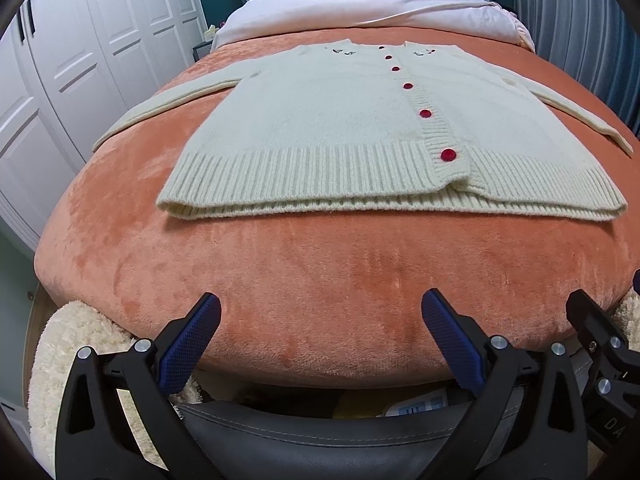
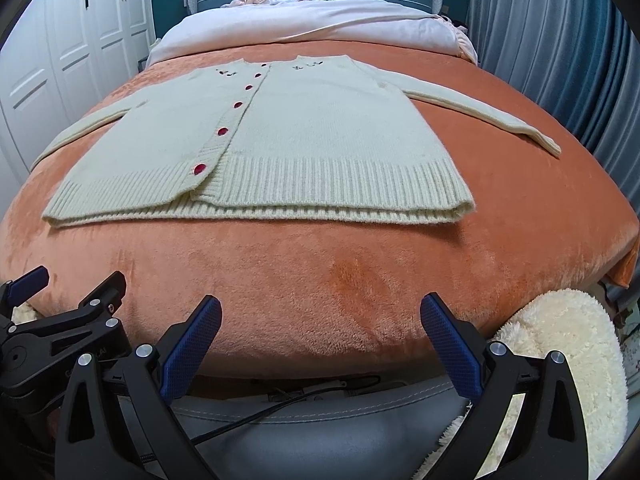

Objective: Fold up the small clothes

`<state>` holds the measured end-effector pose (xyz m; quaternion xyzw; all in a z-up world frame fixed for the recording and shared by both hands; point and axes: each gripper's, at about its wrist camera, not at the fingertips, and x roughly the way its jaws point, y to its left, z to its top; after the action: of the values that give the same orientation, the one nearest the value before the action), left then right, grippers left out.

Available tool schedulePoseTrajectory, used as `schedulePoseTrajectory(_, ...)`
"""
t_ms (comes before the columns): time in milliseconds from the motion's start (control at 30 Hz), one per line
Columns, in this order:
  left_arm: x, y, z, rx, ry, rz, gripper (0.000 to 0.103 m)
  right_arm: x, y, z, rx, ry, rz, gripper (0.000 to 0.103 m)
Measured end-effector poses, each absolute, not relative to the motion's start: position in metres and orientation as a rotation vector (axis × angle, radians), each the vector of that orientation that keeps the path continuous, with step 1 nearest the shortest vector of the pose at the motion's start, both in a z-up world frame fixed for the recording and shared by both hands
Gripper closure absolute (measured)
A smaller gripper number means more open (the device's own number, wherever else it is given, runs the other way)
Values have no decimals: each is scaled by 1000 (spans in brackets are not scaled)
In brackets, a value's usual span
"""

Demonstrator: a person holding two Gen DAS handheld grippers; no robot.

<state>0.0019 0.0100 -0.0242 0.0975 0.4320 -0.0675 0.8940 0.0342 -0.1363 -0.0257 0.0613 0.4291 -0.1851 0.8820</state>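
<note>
Orange blanket [image 1: 320,280] covering the bed, cream cardigan [image 1: 340,128] lying flat mid-bed, sleeves out, I'm holding left gripper [image 1: 320,340] and right gripper [image 2: 320,340] spread at the near edge, wardrobe [image 1: 80,60] filling my left view, curtain [image 2: 560,40] my right.

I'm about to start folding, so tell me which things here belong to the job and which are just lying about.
For the job:
cream cardigan, spread flat
left gripper, open
right gripper, open

Just lying about:
orange blanket
white duvet
fluffy cream rug
wardrobe
</note>
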Motion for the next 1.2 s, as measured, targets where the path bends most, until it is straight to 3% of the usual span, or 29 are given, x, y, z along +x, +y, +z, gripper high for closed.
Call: schedulePoseTrajectory(1200, -2, 3, -23, 238, 880, -138, 5, 34, -137, -27, 134, 898, -381, 5)
